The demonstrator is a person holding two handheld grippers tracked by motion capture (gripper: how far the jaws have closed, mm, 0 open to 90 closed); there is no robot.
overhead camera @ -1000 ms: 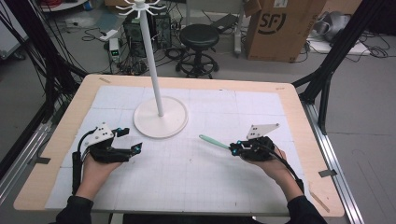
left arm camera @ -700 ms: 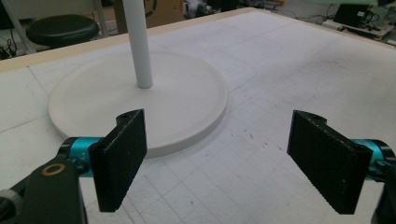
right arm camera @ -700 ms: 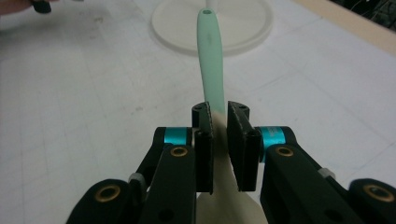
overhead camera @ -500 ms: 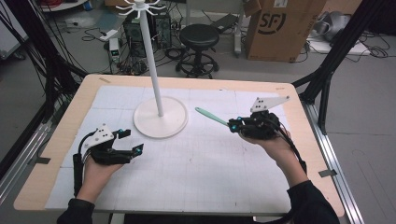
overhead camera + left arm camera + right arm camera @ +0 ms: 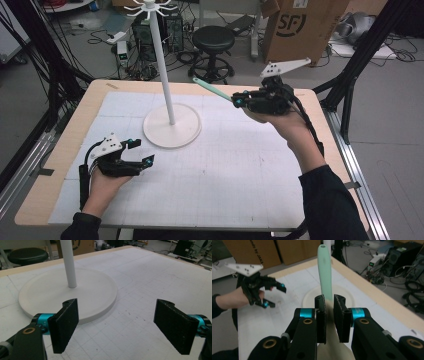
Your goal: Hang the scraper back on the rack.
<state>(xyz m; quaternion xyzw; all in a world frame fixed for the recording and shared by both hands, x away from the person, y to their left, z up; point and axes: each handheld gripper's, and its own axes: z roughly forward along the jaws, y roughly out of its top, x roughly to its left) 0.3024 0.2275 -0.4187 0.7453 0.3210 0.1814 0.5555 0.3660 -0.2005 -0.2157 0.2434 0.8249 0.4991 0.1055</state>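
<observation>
Two grippers, one mint-green spatula

Two jaws of the right gripper point(image 5: 239, 101) clamped a mint-green, long-handled silicone spatula point(image 5: 212, 89), lifted beside the white round-based stand point(image 5: 171, 131) and pointing at its pole. Left gripper point(image 5: 141, 152) rested jaws wide apart near the stand's base.

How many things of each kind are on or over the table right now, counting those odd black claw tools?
Handheld grippers: 2, the left gripper and the right gripper
White pole stand: 1
Mint-green handled utensil, clamped in the right one: 1
Total: 4
</observation>
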